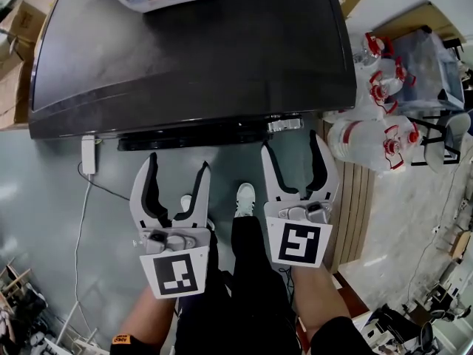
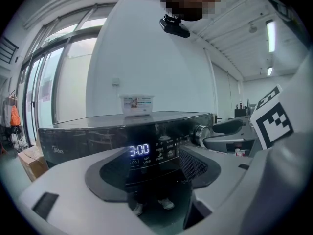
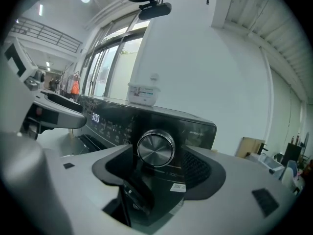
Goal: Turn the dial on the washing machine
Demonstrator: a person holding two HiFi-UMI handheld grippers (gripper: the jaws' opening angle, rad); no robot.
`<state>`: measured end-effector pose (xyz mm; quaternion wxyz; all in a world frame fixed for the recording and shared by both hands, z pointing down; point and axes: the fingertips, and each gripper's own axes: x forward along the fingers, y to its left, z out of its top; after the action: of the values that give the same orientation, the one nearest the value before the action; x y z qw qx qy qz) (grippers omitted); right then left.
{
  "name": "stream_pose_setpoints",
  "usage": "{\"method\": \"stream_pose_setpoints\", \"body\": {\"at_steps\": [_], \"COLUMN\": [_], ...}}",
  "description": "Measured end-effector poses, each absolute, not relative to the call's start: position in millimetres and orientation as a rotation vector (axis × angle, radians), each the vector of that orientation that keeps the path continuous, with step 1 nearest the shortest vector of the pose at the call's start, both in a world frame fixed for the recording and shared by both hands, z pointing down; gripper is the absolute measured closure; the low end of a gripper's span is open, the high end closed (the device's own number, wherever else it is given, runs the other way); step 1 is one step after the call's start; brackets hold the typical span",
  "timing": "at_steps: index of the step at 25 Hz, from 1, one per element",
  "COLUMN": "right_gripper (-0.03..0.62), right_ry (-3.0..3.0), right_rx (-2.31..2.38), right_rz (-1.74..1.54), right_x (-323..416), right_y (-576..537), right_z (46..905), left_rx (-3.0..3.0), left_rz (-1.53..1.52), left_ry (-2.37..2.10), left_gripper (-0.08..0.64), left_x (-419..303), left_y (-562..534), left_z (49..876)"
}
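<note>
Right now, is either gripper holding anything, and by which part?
Nothing is held. Both the left gripper and right gripper are open; the dial sits ahead of the right one, untouched.

You stand on a glossy grey-green floor (image 1: 44, 198), facing a plain white wall (image 2: 146, 58), tall glazed windows (image 2: 49, 82) and bright ceiling strip lights (image 2: 270, 33).

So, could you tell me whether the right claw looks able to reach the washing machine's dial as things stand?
Probably yes: the right claw is open, the dial sits straight ahead of it, framed between its jaws, and nothing stands in between.
</note>
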<state>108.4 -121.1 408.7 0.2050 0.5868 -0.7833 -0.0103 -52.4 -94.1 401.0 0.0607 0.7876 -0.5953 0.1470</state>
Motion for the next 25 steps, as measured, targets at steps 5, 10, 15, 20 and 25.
{"method": "stream_pose_setpoints", "body": {"at_steps": [5,10,15,20,25], "right_gripper": [0.272,0.275,0.311,0.316,0.318], "right_ry": [-2.171,-2.171,-2.165,-2.19,-2.373], "right_rx": [1.603,1.604,1.635,1.65,1.743], "right_rz": [-0.052,-0.065,-0.082,-0.02,0.395], "right_x": [106.1,105.1,103.2,103.4,110.9], "right_y": [-129.2,-133.5,-134.6,-134.5,-135.1], "right_z": [413.8,415.5,416.4,417.7,418.1], "left_rx": [2.367,2.352,2.34,2.337,2.345], "left_rz": [0.445,0.449,0.453,0.465,0.462], "left_ry": [-1.811,-1.808,-1.811,-1.798,-1.784], "left_gripper": [0.256,0.256,0.256,0.258,0.258], "left_x": [-53.2,-51.4,-53.3,-56.0,-56.1], "left_y": [-97.4,-99.2,-99.6,-97.6,-96.5], "left_z": [406.0,412.0,416.4,419.8,417.9]}}
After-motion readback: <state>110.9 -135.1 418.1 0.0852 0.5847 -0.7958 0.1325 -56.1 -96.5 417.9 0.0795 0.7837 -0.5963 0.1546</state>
